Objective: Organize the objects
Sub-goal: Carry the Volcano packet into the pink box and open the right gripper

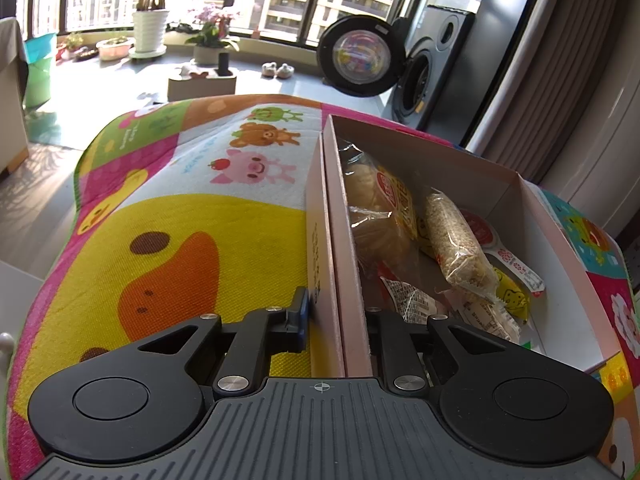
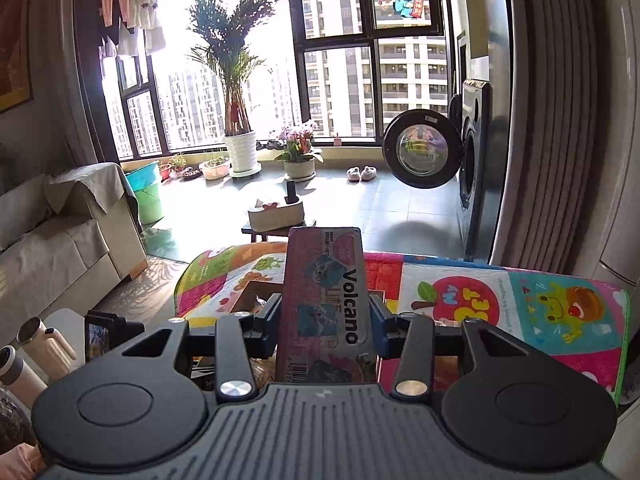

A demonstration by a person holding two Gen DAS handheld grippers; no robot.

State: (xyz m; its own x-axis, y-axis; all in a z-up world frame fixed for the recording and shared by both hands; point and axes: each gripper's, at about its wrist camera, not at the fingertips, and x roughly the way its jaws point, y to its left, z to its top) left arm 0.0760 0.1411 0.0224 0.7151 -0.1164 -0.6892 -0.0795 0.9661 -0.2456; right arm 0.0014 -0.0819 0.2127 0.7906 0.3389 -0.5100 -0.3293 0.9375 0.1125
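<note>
Left tool (image 1: 334,320) clamps box wall (image 1: 334,208); snacks (image 1: 452,248) inside; right tool (image 2: 324,320) grips Volcano pack (image 2: 324,300)

Open pink box (image 1: 334,240) (snack packets (image 1: 456,244) inside); Volcano box (image 2: 326,308) upright.

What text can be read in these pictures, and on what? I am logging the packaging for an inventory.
"Volcano": on the purple box held in the right gripper.
Barcode digits on that box: too small to read.
"BET": on the apple picture of the play mat.
Print on the snack packets in the open box, clamped by the left gripper: blurred.
</note>
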